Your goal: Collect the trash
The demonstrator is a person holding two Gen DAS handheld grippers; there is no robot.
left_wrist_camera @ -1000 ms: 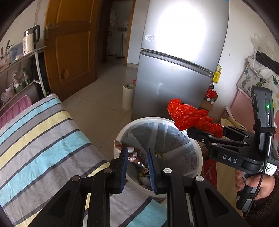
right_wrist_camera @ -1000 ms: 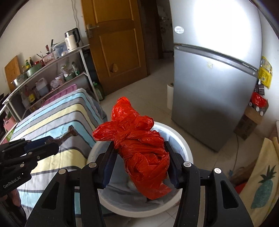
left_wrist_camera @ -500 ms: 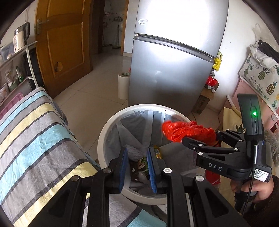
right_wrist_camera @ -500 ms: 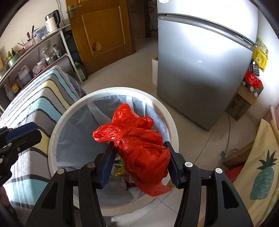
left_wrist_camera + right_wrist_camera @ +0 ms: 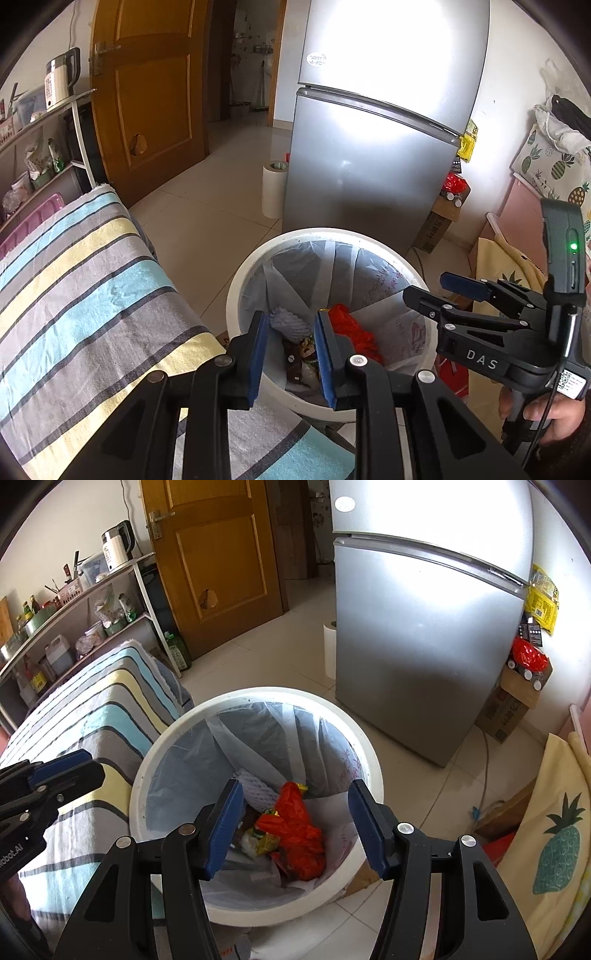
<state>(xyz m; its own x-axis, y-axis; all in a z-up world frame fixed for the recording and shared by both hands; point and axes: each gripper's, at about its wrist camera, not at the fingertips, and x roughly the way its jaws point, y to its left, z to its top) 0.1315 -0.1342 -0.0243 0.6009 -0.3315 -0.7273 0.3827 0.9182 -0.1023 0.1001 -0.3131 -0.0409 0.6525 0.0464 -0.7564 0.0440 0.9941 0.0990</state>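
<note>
A white round trash bin [image 5: 365,760] with a clear liner stands on the floor beside the striped bed. A crumpled red plastic bag [image 5: 299,827] lies inside it among wrappers and a white foam net [image 5: 256,790]. My right gripper [image 5: 295,827] is open and empty above the bin; it also shows in the left wrist view [image 5: 436,291]. My left gripper [image 5: 290,354] is open and empty over the bin's near rim [image 5: 236,280]; the red bag [image 5: 351,328] lies below it.
A silver fridge [image 5: 373,147] stands behind the bin. A striped bed cover [image 5: 81,288] is at the left. A wooden door [image 5: 147,85], a shelf with a kettle [image 5: 62,79], a paper roll [image 5: 273,188], a cardboard box [image 5: 513,698] and pineapple cloth [image 5: 554,845] surround it.
My right gripper opened and dropped the red bag into the bin. My left gripper let go of its brown wrapper earlier and stays open over the bin.
</note>
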